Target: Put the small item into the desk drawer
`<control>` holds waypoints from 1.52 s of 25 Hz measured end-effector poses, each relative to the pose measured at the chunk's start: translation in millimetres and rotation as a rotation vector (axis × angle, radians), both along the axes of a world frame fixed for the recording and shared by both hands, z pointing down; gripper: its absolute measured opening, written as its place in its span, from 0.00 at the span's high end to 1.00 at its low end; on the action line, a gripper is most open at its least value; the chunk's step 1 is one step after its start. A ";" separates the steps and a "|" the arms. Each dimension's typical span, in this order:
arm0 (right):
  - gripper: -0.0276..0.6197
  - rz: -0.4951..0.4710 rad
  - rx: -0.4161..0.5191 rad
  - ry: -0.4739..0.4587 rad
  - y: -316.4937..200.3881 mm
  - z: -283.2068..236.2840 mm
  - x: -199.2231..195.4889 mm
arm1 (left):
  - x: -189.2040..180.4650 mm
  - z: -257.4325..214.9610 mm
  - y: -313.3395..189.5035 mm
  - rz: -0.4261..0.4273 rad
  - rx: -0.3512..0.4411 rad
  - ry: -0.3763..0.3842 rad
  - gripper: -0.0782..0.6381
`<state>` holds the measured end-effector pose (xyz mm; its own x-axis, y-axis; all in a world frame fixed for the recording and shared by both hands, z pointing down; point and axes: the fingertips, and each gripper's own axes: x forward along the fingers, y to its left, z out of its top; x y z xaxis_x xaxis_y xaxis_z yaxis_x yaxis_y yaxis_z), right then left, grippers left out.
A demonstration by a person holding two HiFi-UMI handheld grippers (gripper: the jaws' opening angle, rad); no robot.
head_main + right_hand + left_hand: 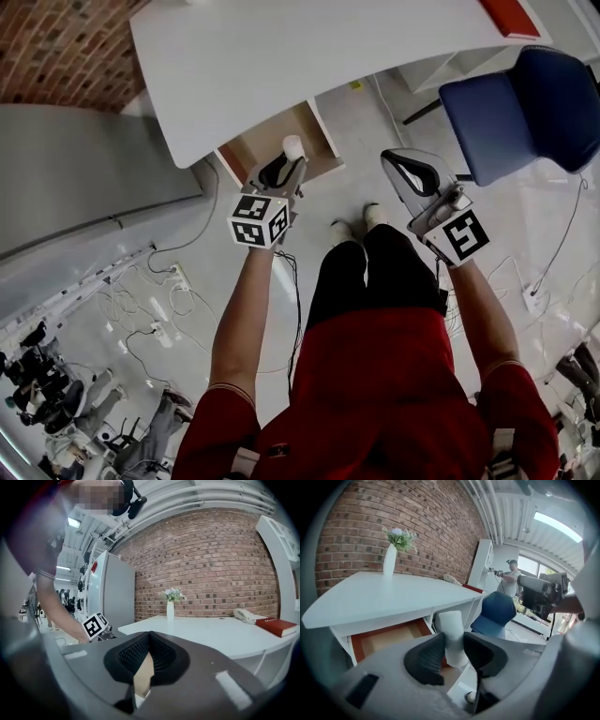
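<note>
The small item is a white cylinder, upright between the black pads of my left gripper, which is shut on it. In the head view that cylinder pokes out of the left gripper just in front of the open desk drawer. The drawer's brown inside lies under the white desk top, to the left behind the item. My right gripper hangs to the right of the drawer. Its jaws are shut, tips touching, with nothing between them.
A white vase with flowers, a phone and a red book rest on the desk. A blue chair stands to the right. A grey cabinet is on the left, cables on the floor. A person stands far back.
</note>
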<state>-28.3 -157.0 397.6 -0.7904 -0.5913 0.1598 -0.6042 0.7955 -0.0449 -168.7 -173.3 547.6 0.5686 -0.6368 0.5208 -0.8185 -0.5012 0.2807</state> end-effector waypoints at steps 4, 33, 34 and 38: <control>0.94 -0.012 -0.017 0.007 -18.4 30.9 -0.3 | 4.2 43.5 -19.7 0.050 -0.056 -0.067 0.70; 0.94 -0.025 -0.109 0.071 -76.3 136.2 12.2 | -3.2 243.7 -71.2 0.137 -0.512 -0.222 0.70; 0.94 -0.026 -0.110 0.076 -76.1 137.8 13.2 | -2.9 248.5 -69.9 0.143 -0.525 -0.244 0.70; 0.94 -0.031 -0.115 0.085 -77.5 139.9 17.2 | 3.0 258.6 -62.8 0.175 -0.568 -0.313 0.70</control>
<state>-11.1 -234.5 537.6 -0.7888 -0.5405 0.2926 -0.5849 0.8065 -0.0869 -165.7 -236.1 806.1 0.4060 -0.1271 0.9050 -0.8243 -0.4785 0.3025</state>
